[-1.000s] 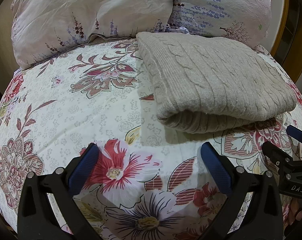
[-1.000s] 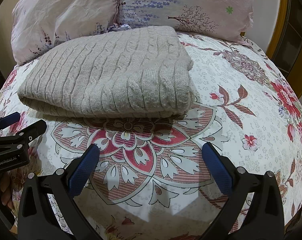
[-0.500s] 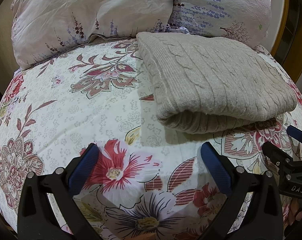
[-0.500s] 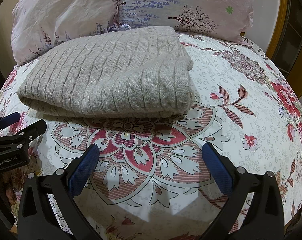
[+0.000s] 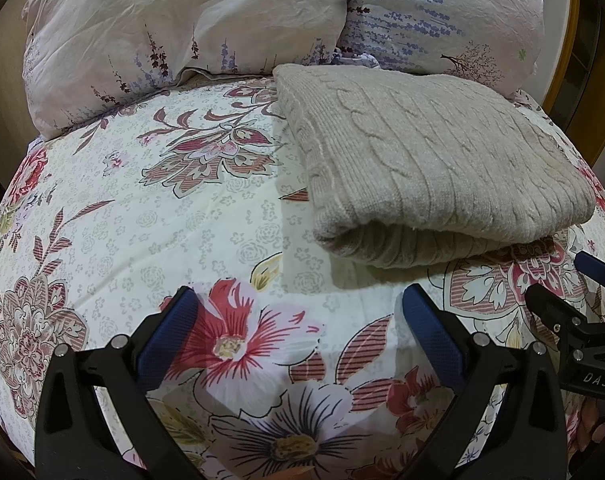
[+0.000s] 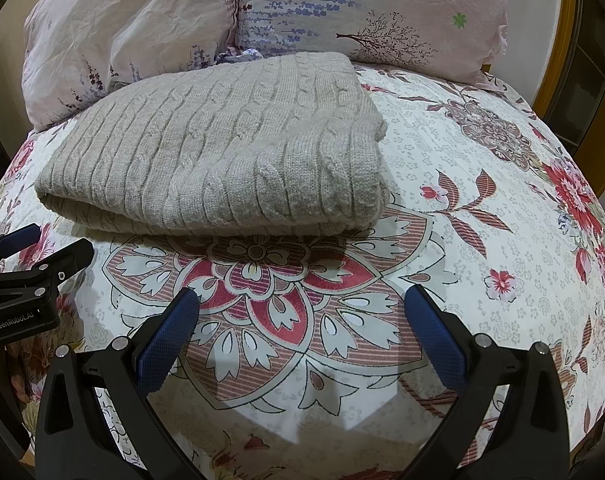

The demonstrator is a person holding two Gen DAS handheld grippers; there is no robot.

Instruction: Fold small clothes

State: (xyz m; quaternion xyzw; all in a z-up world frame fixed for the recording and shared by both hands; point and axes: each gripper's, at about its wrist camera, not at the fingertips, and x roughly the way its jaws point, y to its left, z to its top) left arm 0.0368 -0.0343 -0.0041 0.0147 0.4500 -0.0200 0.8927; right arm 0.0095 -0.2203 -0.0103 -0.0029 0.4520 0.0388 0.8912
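Observation:
A beige cable-knit sweater (image 5: 430,160) lies folded into a thick rectangle on the floral bedsheet (image 5: 162,216); it also shows in the right wrist view (image 6: 222,152). My left gripper (image 5: 298,320) is open and empty, hovering over the sheet just in front of and left of the sweater's near fold. My right gripper (image 6: 302,320) is open and empty, in front of the sweater's near right corner. Each gripper appears at the edge of the other's view: the right one (image 5: 574,292) and the left one (image 6: 34,256).
Two floral pillows (image 5: 182,28) (image 6: 362,12) lean at the head of the bed behind the sweater. A yellow wooden frame (image 6: 558,40) stands at the far right. The bed edge drops off on the left.

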